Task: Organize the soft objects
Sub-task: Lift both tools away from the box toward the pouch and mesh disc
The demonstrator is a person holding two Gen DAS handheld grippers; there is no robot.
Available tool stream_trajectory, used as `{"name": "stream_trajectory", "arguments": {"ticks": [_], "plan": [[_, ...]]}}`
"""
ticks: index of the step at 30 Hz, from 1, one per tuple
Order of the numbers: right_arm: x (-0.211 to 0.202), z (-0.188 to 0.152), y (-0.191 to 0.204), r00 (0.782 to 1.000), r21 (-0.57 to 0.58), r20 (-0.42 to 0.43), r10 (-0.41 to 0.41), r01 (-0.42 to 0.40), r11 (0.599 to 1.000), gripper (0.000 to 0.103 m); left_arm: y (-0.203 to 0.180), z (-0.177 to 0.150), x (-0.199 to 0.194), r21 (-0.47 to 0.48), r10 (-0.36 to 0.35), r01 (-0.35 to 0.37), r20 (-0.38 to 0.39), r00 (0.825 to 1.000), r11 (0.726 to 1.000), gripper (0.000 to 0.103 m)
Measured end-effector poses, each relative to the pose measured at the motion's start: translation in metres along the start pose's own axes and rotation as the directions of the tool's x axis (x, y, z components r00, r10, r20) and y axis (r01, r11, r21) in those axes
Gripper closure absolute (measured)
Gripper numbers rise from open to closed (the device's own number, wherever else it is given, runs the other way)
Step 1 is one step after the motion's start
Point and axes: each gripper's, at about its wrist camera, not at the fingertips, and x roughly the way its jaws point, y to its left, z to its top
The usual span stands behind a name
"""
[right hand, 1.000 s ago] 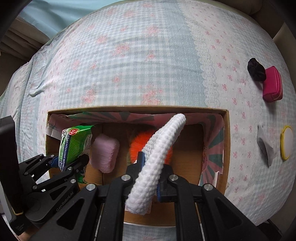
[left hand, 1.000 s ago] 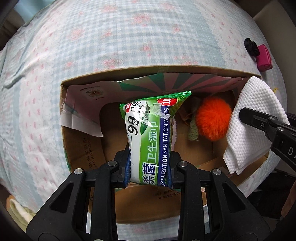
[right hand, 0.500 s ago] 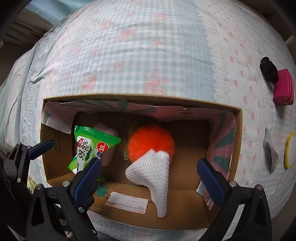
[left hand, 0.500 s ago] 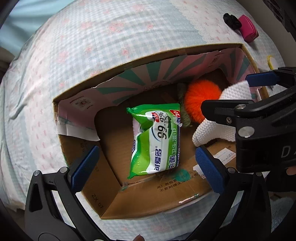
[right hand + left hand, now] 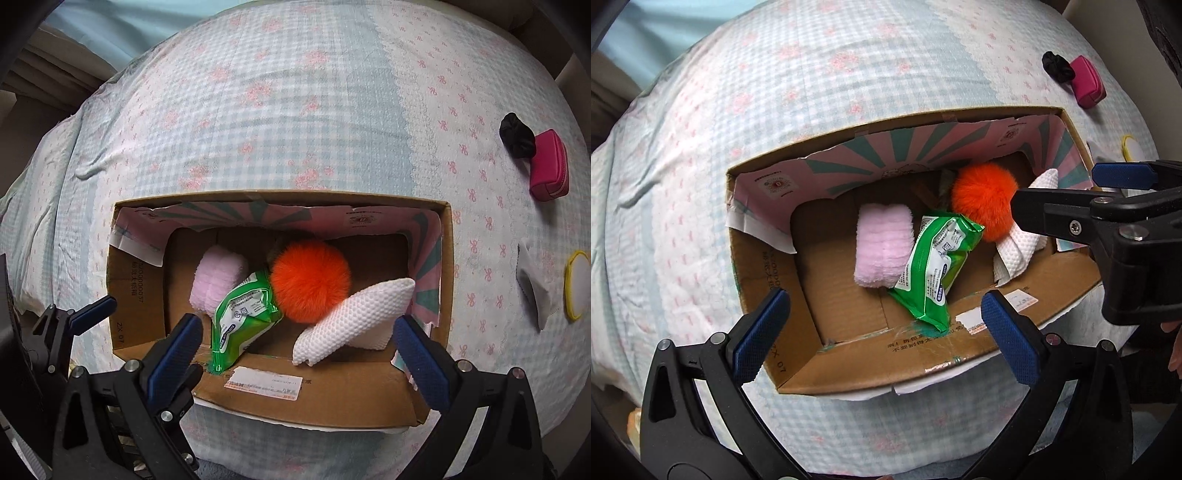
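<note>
Both grippers point down over an open cardboard box (image 5: 332, 395) on a bed. The left gripper (image 5: 882, 332) and right gripper (image 5: 299, 352) have just opened wide, empty. Below lie the green wipes pack (image 5: 932, 266) and white cloth (image 5: 354, 317), beside an orange pom-pom (image 5: 310, 280).

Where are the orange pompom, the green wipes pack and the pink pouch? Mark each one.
orange pompom (image 5: 310, 280), right wrist view, centre of the fluff.
green wipes pack (image 5: 932, 264), left wrist view, middle of the printed back.
pink pouch (image 5: 549, 170), right wrist view, its top face.
</note>
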Motion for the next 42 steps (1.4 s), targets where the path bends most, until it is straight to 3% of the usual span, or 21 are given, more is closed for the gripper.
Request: {"name": "stream_trajectory", "arguments": {"ticks": [8, 13, 18, 22, 24, 26, 31, 37, 42], "plan": [[-0.075, -0.022, 0.007, 0.991, -0.015, 0.132, -0.001, 0.004, 1.0, 0.0, 0.003, -0.009, -0.074, -0.08, -0.019, 0.028, 0.123, 0.992, 0.996, 0.0], [-0.14, -0.043, 0.009, 0.965, -0.02, 0.261, -0.011, 0.017, 1.0, 0.0, 0.003, -0.018, -0.142, -0.124, -0.005, 0.037, 0.249, 0.968, 0.992, 0.0], [-0.207, -0.068, 0.014, 0.902, -0.038, 0.427, -0.064, 0.089, 0.995, 0.0, 0.002, -0.033, -0.213, -0.184, 0.046, 0.031, 0.401, 0.915, 0.982, 0.0], [-0.25, -0.089, 0.012, 0.831, -0.04, 0.551, -0.081, 0.123, 0.992, 0.0, 0.002, -0.045, -0.254, -0.215, 0.092, 0.019, 0.493, 0.865, 0.976, 0.0], [-0.264, -0.098, 0.012, 0.794, -0.021, 0.596, -0.118, 0.162, 0.987, 0.0, 0.0, -0.05, -0.268, -0.216, 0.089, 0.032, 0.525, 0.846, 0.976, 0.0], [-0.274, -0.105, 0.01, 0.775, -0.015, 0.619, -0.127, 0.173, 0.985, 0.0, -0.002, -0.054, -0.279, -0.213, 0.085, 0.041, 0.547, 0.833, 0.976, 0.0], [-0.284, -0.118, 0.001, 0.744, 0.026, 0.653, -0.137, 0.159, 0.987, 0.0, -0.014, -0.05, -0.29, -0.186, 0.056, 0.063, 0.572, 0.819, 0.981, 0.0], [-0.298, -0.134, -0.023, 0.719, 0.092, 0.669, -0.185, 0.166, 0.982, 0.0, -0.04, -0.033, -0.292, -0.12, -0.02, 0.109, 0.576, 0.817, 0.987, 0.0], [-0.304, -0.143, -0.066, 0.717, 0.168, 0.656, -0.235, 0.164, 0.972, 0.0, -0.08, -0.008, -0.289, -0.078, -0.046, 0.111, 0.576, 0.816, 0.991, 0.0]]}}
